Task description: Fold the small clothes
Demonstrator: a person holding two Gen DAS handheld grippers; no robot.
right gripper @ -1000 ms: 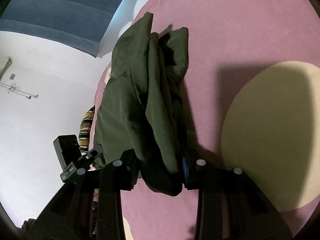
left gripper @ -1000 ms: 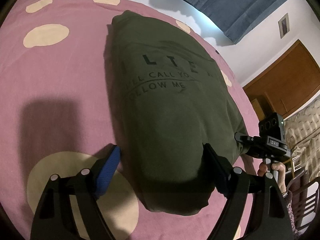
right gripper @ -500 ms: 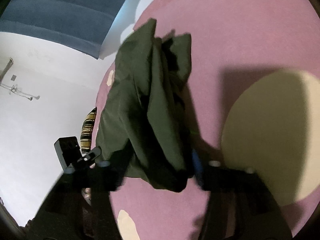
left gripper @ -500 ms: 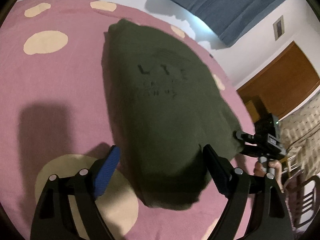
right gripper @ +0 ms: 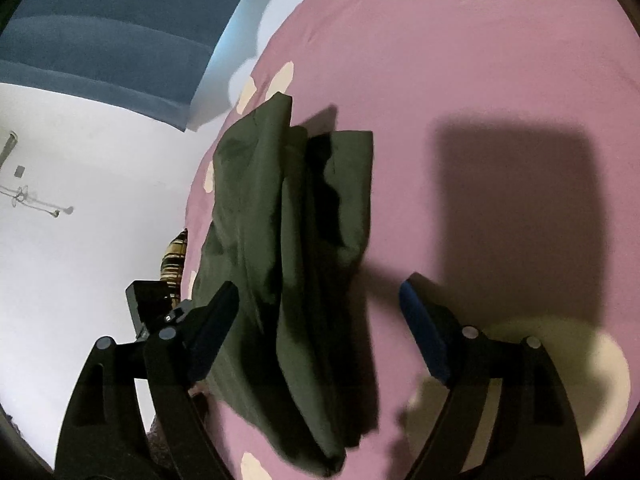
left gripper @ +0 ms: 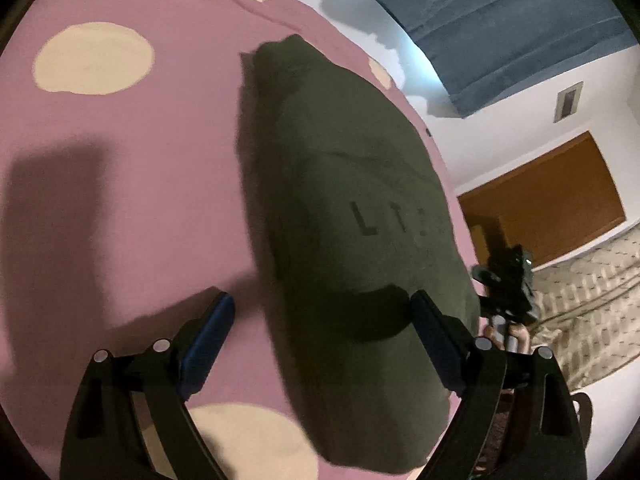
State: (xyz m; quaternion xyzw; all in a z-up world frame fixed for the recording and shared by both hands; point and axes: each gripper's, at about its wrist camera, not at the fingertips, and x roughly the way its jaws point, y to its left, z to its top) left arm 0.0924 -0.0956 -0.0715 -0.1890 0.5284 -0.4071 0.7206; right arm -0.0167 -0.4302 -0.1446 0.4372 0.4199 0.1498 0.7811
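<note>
A dark olive folded shirt [left gripper: 352,216] with black lettering lies on the pink bedspread [left gripper: 140,184]. My left gripper [left gripper: 322,320] is open, its fingers on either side of the shirt's near end, holding nothing. In the right wrist view the same shirt [right gripper: 288,248] shows its stacked folded edges. My right gripper [right gripper: 320,308] is open above the shirt's near end, apart from the cloth. The right gripper also shows in the left wrist view [left gripper: 506,288], beyond the shirt's right edge.
The bedspread has cream spots [left gripper: 92,58]. A blue curtain [left gripper: 500,20] and white wall stand behind the bed. A brown wooden door [left gripper: 552,208] and a patterned beige cover [left gripper: 592,304] are at the right.
My right gripper has opened and let go of the shirt's edge, which now lies on the bed. Both grippers have pulled back and up a little.
</note>
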